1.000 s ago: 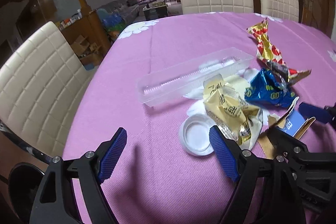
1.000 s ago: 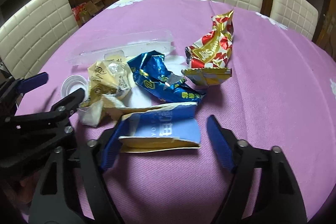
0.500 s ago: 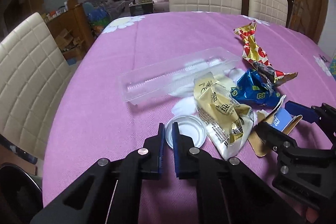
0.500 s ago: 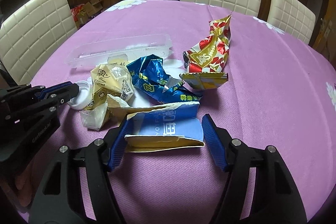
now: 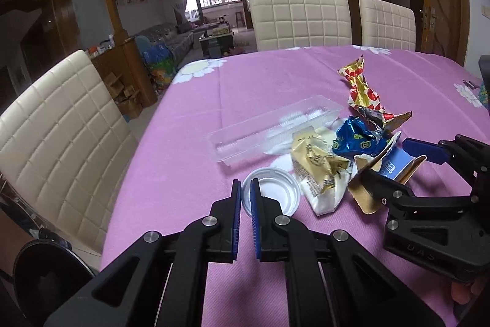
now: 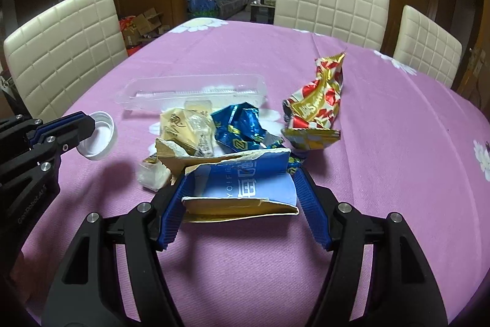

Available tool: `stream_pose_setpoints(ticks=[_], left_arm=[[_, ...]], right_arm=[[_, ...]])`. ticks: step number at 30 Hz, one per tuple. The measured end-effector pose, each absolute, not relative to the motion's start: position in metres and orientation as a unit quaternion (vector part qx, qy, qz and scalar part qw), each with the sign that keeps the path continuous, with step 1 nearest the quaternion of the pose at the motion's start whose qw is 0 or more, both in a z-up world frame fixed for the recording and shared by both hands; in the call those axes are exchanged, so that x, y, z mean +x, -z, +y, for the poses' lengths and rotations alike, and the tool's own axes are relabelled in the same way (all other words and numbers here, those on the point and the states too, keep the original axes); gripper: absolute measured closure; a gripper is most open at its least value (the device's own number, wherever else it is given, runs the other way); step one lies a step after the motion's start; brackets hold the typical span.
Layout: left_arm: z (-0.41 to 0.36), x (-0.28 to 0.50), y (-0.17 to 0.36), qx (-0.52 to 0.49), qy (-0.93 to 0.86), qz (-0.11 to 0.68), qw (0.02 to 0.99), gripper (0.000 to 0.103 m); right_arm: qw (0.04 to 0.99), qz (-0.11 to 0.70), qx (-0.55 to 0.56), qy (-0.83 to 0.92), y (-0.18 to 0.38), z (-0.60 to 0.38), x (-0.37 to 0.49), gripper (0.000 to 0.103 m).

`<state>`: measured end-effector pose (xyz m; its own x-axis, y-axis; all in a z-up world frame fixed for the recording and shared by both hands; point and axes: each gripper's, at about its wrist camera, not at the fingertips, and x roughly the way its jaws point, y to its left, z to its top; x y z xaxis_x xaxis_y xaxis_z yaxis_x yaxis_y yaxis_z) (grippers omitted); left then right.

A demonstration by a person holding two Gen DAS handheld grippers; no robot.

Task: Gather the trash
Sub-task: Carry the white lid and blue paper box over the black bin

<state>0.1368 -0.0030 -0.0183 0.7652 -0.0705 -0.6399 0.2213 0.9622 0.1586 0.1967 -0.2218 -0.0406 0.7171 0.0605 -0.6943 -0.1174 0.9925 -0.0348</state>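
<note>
A pile of trash lies on the purple tablecloth point(image 5: 190, 161). My left gripper point(image 5: 244, 192) is shut on the rim of a white plastic lid point(image 5: 274, 192), which also shows in the right wrist view point(image 6: 99, 140), lifted and tilted. My right gripper point(image 6: 240, 192) is shut on a torn blue and gold carton point(image 6: 245, 187) and pinches its two sides; the carton also shows in the left wrist view point(image 5: 390, 166). Behind them lie a yellow wrapper point(image 6: 186, 127), a blue foil wrapper point(image 6: 242, 127), a red and gold wrapper point(image 6: 318, 100) and a clear plastic tray point(image 6: 190, 91).
Cream padded chairs stand at the table's left point(image 5: 55, 137) and far side point(image 5: 300, 17). White daisy prints mark the cloth. The table edge runs close on the left point(image 5: 134, 143). A wooden cabinet and sofa lie beyond the table.
My left gripper went from wide open to shut on the white lid's rim and raised it. My right gripper's fingers closed in onto the blue carton.
</note>
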Motion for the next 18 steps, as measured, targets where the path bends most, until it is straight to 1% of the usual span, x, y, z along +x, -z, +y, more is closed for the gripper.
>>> stream_pose_setpoints(ticks=[10,18], left_arm=[[0.036,0.117,0.02,0.109,0.037,0.318,0.941,0.096],[0.052,0.101,0.018,0.108,0.01,0.297,0.949,0.096]], right_arm=[[0.94,0.327,-0.061,-0.073,0.03,-0.204,0.18,0.035],[0.952,0.278,-0.089,-0.095,0.02,-0.185,0.16,0.035]])
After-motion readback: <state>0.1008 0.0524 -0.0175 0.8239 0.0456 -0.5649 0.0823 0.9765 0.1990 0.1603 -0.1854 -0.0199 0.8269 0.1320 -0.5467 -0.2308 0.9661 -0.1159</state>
